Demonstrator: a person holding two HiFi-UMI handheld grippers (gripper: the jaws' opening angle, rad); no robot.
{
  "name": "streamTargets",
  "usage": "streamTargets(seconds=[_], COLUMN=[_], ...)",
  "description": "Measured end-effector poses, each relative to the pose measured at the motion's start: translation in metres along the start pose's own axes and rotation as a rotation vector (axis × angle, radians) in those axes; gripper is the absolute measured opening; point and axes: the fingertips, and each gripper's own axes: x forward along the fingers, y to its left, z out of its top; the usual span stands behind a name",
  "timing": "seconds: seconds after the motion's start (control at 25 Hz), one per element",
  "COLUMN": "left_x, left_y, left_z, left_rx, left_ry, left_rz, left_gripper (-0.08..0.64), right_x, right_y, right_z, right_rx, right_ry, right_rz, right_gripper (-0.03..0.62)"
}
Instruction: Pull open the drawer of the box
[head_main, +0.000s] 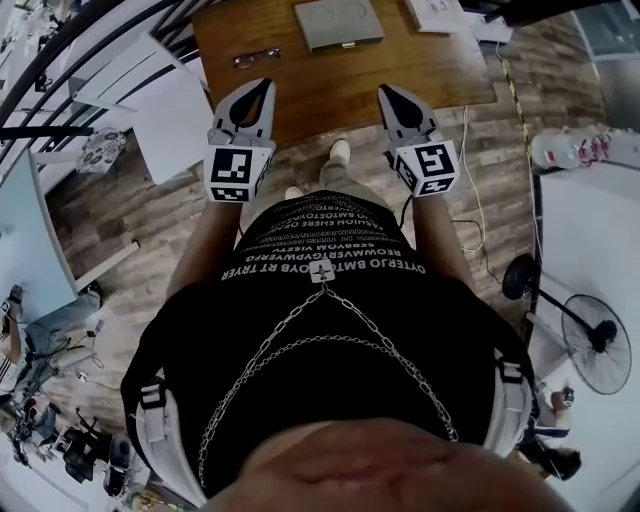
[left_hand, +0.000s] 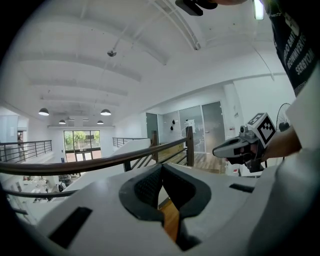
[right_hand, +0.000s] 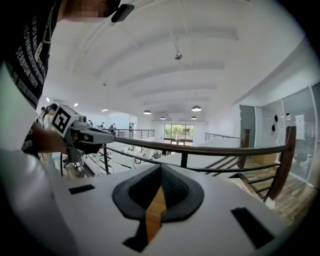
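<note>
**Left gripper** (left_hand: 161, 169): jaws closed, dark pads meeting at the tips, nothing between them. Held level in front of the person's body, pointing forward over the near edge of the table. Its marker cube (head_main: 238, 171) faces up in the head view.

**Right gripper** (right_hand: 160, 170): jaws closed tip to tip, empty. Held beside the left gripper at about the same height and apart from it. It also points over the table's near edge. Each gripper shows in the other's view, off to the side.

**Person** (head_main: 330, 330): standing, seen from above. Black shirt with pale lettering and a metal chain across the chest, with a forearm behind each gripper.

**Table** (head_main: 300, 95): brown wood, directly ahead of the grippers.

**Box** (head_main: 338, 22): flat, grey, square, lying on the far part of the table. A small brass-coloured fitting sits at the middle of its near edge. Well apart from both grippers and touched by neither. Whether the drawer is in or out cannot be told from above.

**Spectacles** (head_main: 257, 57): dark-framed, lying on the table to the left of the box, between it and the left gripper.

**White flat item** (head_main: 435, 12): on the table's far right corner, partly cut off by the frame.

**Railing** (right_hand: 210, 150): dark handrail on posts, crossing both gripper views beyond the jaws.

**Floor** (head_main: 190, 215): wood planks around the table.

**Fan** (head_main: 597, 343): standing fan, lower right of the head view.
</note>
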Motion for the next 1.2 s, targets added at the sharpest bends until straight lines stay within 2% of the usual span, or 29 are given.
streamTargets(seconds=[0.32,0.8,1.2], left_x=[0.047,0.088,0.105], left_y=[0.006,0.027,0.038], left_z=[0.009,0.003,-0.008], left_rx=[-0.008,-0.038,-0.046], left_ry=[0.006,0.042,0.101], left_rz=[0.020,0.071,0.106], left_gripper=[0.006,0.006,0.006], right_x=[0.041,0.124,0.168], right_y=[-0.051,-0.081,-0.110], right_z=[-0.050,-0.132,-0.193], right_rx=[0.071,0.042,0.149], right_ry=[0.091,0.284,0.442], right_rz=[0.010,0.103,0.094], right_gripper=[-0.003,-0.003,-0.003])
